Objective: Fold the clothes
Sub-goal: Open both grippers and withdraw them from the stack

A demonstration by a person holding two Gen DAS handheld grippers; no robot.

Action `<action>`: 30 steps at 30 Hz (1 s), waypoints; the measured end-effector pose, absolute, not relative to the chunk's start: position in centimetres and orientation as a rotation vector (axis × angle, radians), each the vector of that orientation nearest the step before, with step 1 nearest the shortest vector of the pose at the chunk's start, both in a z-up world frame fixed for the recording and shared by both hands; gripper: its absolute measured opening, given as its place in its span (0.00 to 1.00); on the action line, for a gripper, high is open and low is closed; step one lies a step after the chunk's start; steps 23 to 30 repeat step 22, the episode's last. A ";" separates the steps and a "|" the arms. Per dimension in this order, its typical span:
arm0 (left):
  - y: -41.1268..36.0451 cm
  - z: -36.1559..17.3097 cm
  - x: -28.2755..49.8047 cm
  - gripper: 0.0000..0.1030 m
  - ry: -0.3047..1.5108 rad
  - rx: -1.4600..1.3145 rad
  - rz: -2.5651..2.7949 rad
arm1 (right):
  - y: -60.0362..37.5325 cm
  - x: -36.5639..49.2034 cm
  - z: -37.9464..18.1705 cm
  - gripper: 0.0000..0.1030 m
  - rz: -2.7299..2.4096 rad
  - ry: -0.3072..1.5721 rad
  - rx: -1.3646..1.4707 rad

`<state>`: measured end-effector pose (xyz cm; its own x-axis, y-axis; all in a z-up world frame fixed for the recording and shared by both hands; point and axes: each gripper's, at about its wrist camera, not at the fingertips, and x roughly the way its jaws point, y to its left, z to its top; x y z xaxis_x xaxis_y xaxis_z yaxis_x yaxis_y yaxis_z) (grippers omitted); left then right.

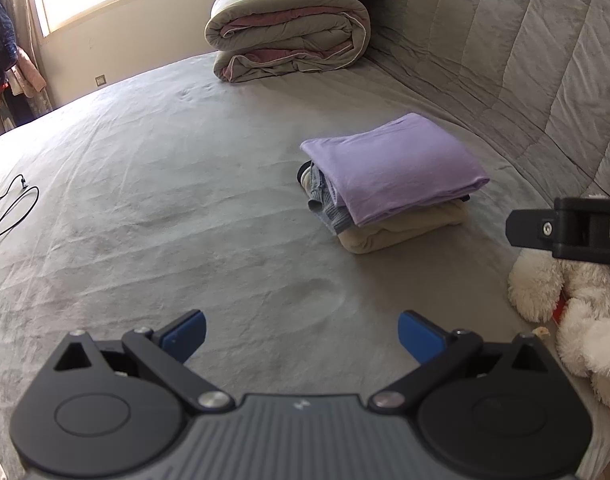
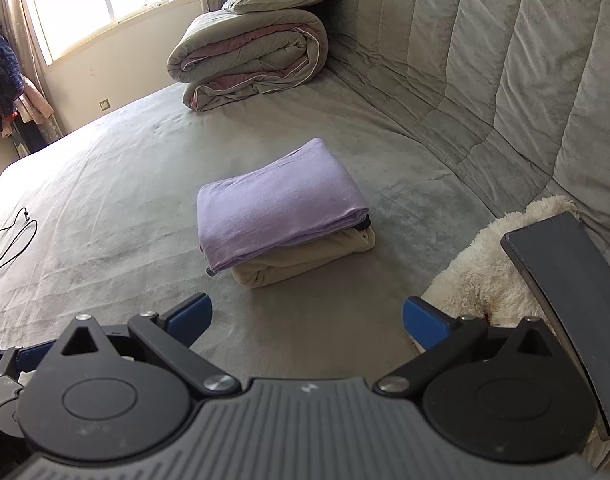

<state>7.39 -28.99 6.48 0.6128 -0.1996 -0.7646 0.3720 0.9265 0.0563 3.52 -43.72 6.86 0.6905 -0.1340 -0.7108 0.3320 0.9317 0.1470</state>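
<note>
Above the grey bed (image 1: 145, 200), both the left gripper (image 1: 301, 334) and the right gripper (image 2: 307, 320) hung with fingers spread wide, holding nothing. Ahead of them sat the folded stack (image 2: 281, 216), lilac on top, beige beneath. Right of it lay a plush toy (image 2: 485, 276); a rolled quilt (image 1: 289, 36) lay further back.

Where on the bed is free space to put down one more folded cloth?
Bare sheet lies between the black cable and the folded stack, under both open grippers. It is crowded by the plush toy and near the rolled duvet.
</note>
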 end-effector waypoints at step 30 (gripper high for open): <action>-27.7 7.2 6.8 0.99 0.841 0.212 -0.340 | -42.5 3.4 7.3 1.00 -0.264 0.779 0.254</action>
